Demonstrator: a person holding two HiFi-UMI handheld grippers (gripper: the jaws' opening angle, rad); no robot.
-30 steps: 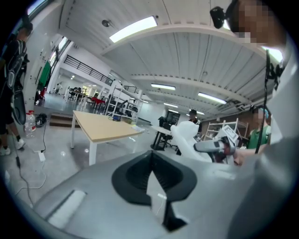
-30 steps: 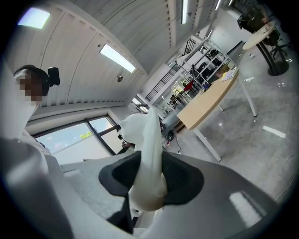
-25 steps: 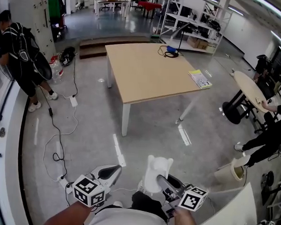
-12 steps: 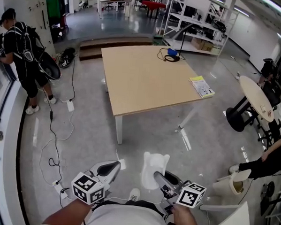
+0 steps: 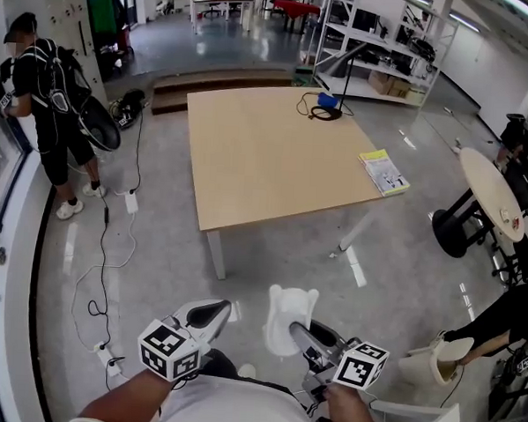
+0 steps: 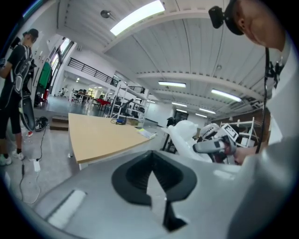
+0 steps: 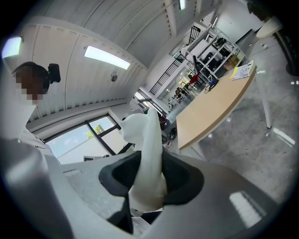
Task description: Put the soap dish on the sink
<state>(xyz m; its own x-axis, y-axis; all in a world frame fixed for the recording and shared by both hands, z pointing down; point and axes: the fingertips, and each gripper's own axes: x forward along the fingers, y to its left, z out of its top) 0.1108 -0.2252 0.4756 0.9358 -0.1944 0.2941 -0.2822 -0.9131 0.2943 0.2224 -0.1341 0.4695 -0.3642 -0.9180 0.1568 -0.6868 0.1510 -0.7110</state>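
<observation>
The white soap dish (image 5: 290,315) stands on edge between the jaws of my right gripper (image 5: 297,333), which is shut on its lower part. In the right gripper view the soap dish (image 7: 145,149) rises out of the black pads of the right gripper (image 7: 147,189). My left gripper (image 5: 209,315) hangs beside it at the same height, shut, with nothing in it. The left gripper view shows the left gripper (image 6: 152,179) with its pads together, and the soap dish (image 6: 186,135) off to the right. Both grippers are over bare floor. No sink is in view.
A large wooden table (image 5: 276,153) stands ahead with a yellow booklet (image 5: 382,172) and a blue item (image 5: 323,100) on it. A person (image 5: 54,98) stands at far left near floor cables (image 5: 102,268). A round table (image 5: 494,191) and a pale bucket (image 5: 437,360) are at right.
The whole scene has shifted: the wooden table has slid left and its near corner is closer. Both grippers keep their places in the head view, the dish still held.
</observation>
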